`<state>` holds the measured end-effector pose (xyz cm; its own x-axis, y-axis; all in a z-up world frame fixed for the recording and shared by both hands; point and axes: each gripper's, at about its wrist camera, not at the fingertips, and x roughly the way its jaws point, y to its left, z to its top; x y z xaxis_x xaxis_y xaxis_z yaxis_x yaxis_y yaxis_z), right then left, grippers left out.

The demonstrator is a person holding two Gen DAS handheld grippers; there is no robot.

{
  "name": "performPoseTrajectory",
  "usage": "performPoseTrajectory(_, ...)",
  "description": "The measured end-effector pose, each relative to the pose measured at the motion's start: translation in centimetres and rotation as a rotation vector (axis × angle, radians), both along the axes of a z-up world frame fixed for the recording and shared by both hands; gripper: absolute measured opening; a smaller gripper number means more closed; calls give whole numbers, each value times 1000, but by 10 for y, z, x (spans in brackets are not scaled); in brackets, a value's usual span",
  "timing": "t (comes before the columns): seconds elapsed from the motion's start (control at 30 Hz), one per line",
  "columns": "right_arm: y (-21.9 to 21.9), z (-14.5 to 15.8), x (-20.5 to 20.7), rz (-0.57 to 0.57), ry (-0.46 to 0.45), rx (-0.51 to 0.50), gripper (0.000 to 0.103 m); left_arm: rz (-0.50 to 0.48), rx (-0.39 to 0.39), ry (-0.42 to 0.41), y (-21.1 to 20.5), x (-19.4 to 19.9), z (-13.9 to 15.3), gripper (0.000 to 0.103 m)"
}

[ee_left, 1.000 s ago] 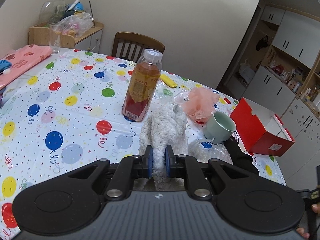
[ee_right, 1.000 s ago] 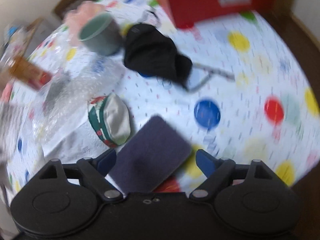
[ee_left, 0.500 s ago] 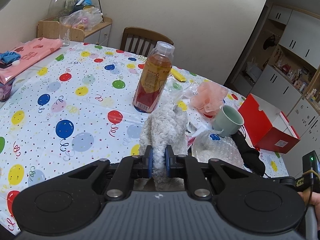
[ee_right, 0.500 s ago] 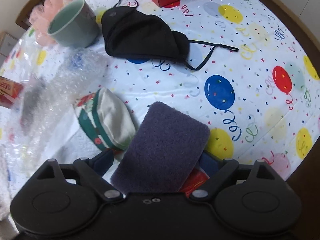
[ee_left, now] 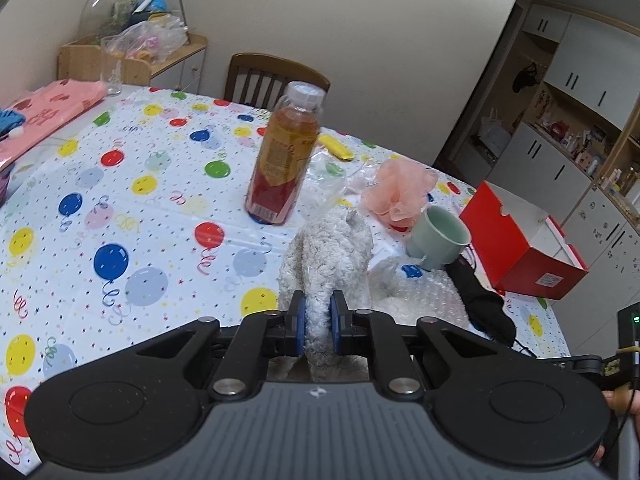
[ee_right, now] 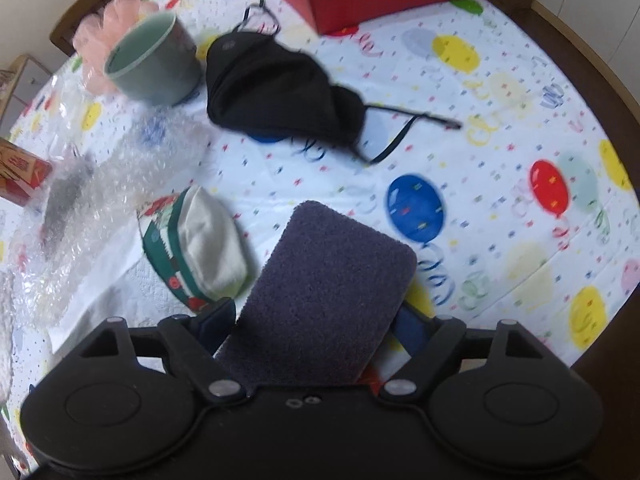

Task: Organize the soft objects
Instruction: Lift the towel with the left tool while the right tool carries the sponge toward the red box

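Left gripper (ee_left: 318, 322) pinches a fluffy off-white plush toy (ee_left: 326, 254); blue pads pressed into the pile near its lower end, body standing up ahead of the fingers above the balloon-print tablecloth (ee_left: 120, 208). Right gripper (ee_right: 314, 326) has a dark grey-purple rectangular sponge pad (ee_right: 328, 300) lying between its spread fingers. Whether the pads actually bear on its edges I cannot tell; the pad hides both contact points.

Handling, as judged:
- Plush: light, very soft, compresses deep under the pads. The grip has only fur and stuffing, so it may slump or swing. A hold nearer mid-body would carry it steadier.
- Sponge pad: light, springy, grippy nap. Best taken across its short width; unlikely to slip.

Other soft things on the cloth:
- small white fabric pouch with green and red trim (ee_right: 196, 248), just left of the sponge
- black cloth face mask with straps (ee_right: 280, 88), farther out
- crumpled clear bubble wrap (ee_right: 100, 200), at left
- peach mesh bath pouf (ee_left: 400, 190), behind a pale green ceramic cup (ee_left: 438, 238)

Hard neighbours: clear plastic bottle of orange drink (ee_left: 286, 168) stands upright beyond the plush; open red cardboard box (ee_left: 524, 248) at right, a likely bin.
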<state>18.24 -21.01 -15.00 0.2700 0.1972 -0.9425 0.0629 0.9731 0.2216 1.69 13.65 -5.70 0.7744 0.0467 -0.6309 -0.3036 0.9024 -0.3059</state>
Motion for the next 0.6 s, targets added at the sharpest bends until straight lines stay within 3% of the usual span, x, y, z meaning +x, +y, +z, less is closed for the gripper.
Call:
performPoseTrajectory(0.27,-34,58,12,140,-154,31,82,-108,36,-56,-33,30,37,12)
performPoseTrajectory(0.6,-88,117,70,244,-293,17,82,-197,43,-74,-102,116,64,12)
